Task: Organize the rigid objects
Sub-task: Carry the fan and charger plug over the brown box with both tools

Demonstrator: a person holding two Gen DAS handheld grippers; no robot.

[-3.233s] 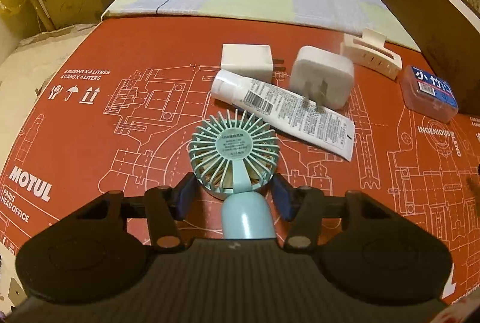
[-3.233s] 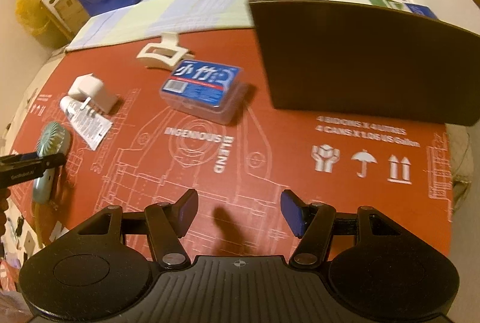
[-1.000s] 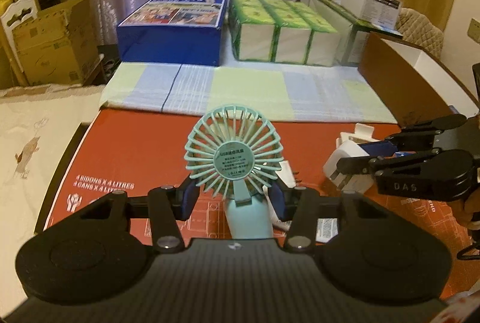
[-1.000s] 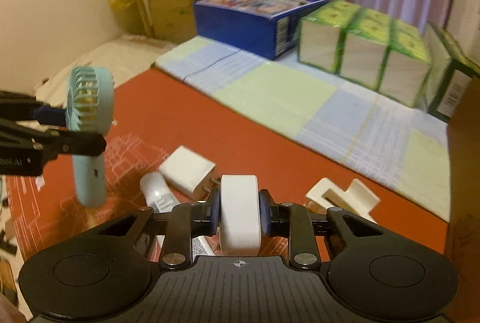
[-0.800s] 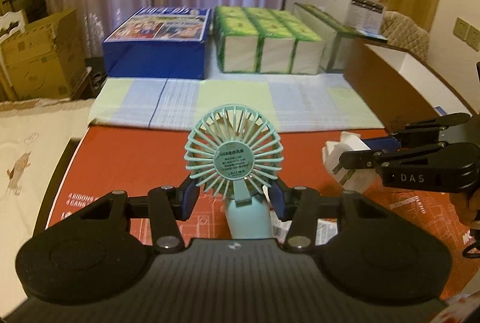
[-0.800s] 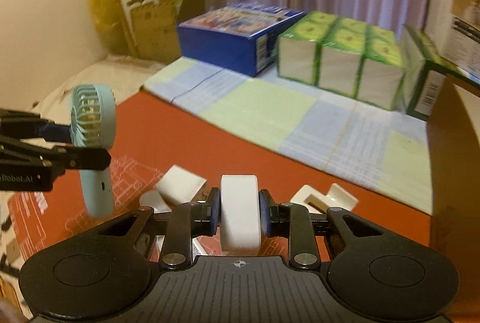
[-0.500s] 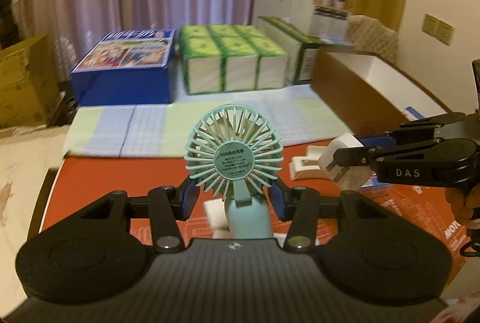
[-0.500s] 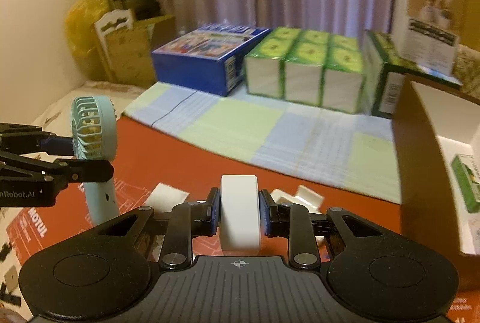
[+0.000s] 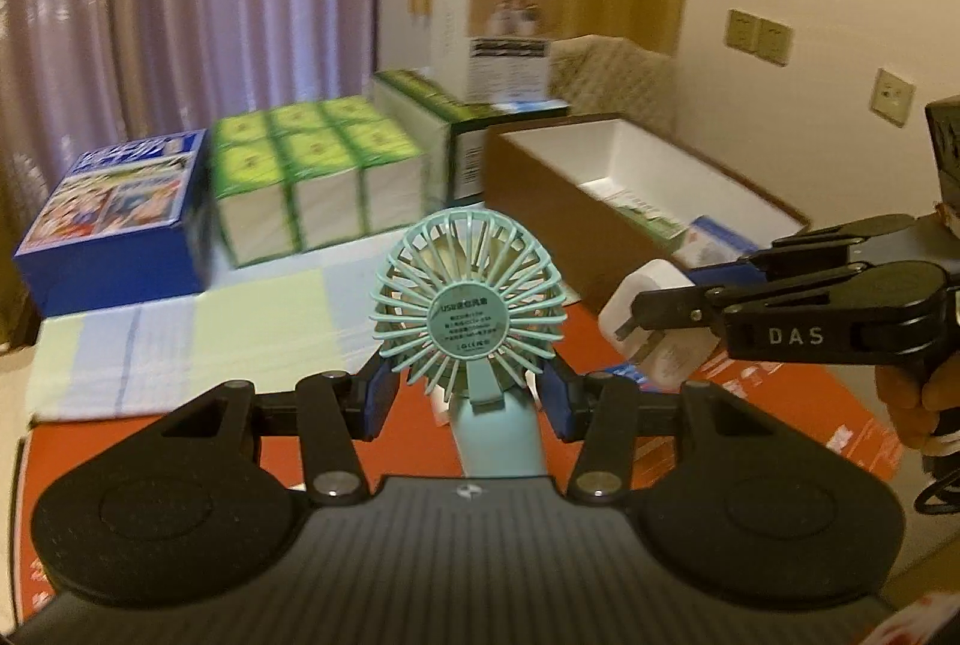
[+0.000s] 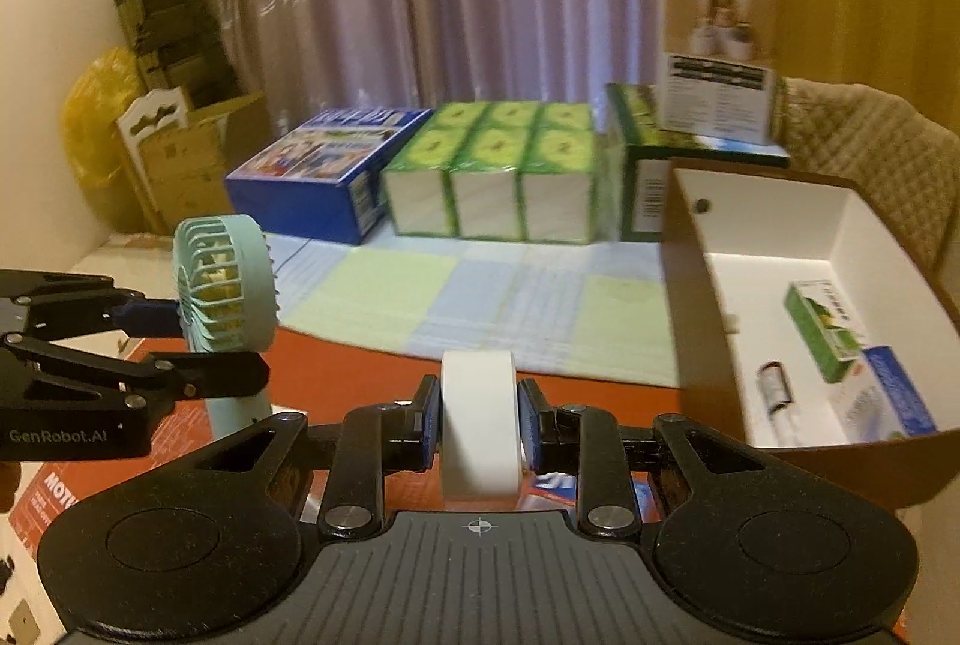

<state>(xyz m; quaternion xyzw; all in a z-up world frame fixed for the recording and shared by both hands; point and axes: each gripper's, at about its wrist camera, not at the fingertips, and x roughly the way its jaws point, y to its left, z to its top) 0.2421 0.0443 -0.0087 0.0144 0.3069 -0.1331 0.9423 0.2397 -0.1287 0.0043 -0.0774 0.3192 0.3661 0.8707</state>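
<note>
Left claw (image 9: pixel 470 396) is clamped on the fan (image 9: pixel 468 310), pads at the neck just under the grille, handle pointing back toward the camera. Right claw (image 10: pixel 478 432) is clamped on the charger (image 10: pixel 478 426), pads on its two flat faces. Both are held in the air above the red mat (image 10: pixel 336 369), near each other, with the box (image 10: pixel 774 225) off to the right.

Handling, as we judge it:
- Fan: light hard plastic. The grille ribs are thin and would likely flex or crack under a squeeze. The neck or handle is the sound place to hold, and the neck grip we see suits it. The head is heavier than the handle, so it may pivot between the pads if swung fast.
- Charger: a small, dense, stiff block with smooth, glossy faces, so it may slip. Gripping across the flat faces is right. In the left view its prongs (image 9: pixel 627 330) stick out on the side toward the fan; we keep them clear of the ribs.

Room and edges:
- The box is open-topped with tall brown walls and a white inside. A green carton (image 10: pixel 825 330), a blue pack (image 10: pixel 900 396) and a small tube (image 10: pixel 776 384) lie at the near end; the far end looks bare.
- Each item must go over the near wall before lowering.
- The two claws are close together, so we judge one-at-a-time entry safer.
</note>
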